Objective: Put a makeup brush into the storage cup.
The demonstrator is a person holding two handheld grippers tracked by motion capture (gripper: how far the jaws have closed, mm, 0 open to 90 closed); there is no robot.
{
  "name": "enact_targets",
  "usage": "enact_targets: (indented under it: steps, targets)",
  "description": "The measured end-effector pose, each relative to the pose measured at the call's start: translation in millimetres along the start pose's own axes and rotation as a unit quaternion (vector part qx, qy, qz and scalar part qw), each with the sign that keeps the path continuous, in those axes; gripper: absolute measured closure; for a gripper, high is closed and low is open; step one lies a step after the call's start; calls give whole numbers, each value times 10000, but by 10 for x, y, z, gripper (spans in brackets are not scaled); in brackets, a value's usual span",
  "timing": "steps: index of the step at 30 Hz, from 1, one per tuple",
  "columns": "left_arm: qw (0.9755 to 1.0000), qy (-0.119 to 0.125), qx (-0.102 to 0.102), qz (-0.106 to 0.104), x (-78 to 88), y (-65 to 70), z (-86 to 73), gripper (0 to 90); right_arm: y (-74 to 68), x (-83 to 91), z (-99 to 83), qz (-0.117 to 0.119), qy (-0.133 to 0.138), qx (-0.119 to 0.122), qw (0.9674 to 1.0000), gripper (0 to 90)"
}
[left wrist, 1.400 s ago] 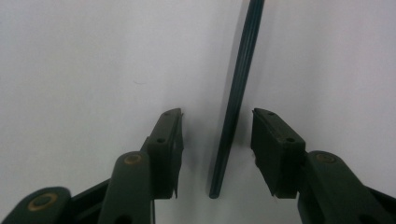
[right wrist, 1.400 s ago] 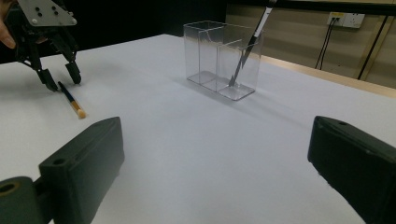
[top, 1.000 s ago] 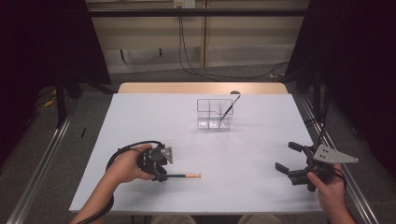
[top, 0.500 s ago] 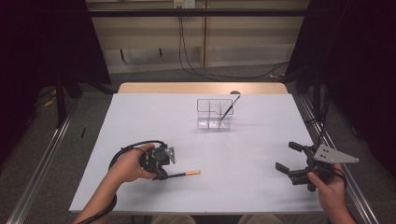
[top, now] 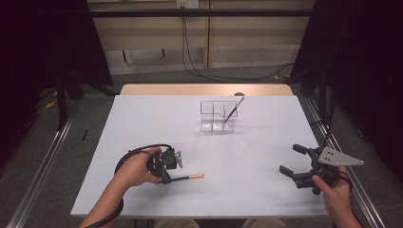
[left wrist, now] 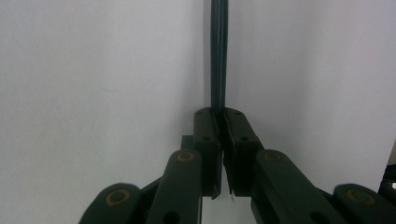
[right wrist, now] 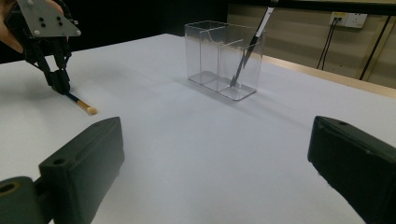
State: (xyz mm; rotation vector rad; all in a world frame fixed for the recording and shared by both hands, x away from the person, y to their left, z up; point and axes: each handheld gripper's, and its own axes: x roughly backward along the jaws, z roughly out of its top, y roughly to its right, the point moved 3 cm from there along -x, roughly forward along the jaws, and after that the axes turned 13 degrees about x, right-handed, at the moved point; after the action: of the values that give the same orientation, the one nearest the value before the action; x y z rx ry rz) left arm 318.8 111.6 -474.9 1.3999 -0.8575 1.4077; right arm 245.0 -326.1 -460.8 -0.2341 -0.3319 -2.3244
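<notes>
Left claw (top: 167, 176) is clamped shut on the dark handle of a thin brush (top: 186, 178) lying near the desk's (top: 142, 114) front edge. Judged light, stiff and slippery; the grip sits at the handle's far end, so the tip may droop. Right claw (top: 295, 167) stands wide open, empty.

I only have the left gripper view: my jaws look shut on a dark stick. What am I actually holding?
Observer: A thin brush with a dark handle and a pale orange tip. The left gripper is shut on the handle end, and the tip lies on the white table.
Operator: Anywhere to put it?
Observer: A clear divided holder stands toward the far side of the table, with another dark brush leaning in its right compartment.
Operator: Where is my other gripper?
Observer: The right gripper is near the table's right edge, jaws wide open with nothing between them.
</notes>
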Motion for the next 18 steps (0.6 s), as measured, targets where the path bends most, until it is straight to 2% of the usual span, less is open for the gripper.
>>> enact_targets:
  steps: [4,6,11,15,18]
  targets:
    - [9999,92,68,-7,6,-4,-21,855,6,4,-12,-3,-9,-17,10000,34]
    - [9995,294,150,-27,10,-9,-63,856,6,4,-14,-4,-16,-17,10000,34]
    - [9985,491,233,0,23,-1,-106,857,-3,-2,-10,-11,-32,-23,10000,34]
    - [9982,516,308,-3,35,2,-113,857,-7,-13,-3,-1,-30,-16,10000,34]
    - [9969,634,454,14,40,-2,-122,858,-2,-15,-4,7,-25,-5,10000,34]
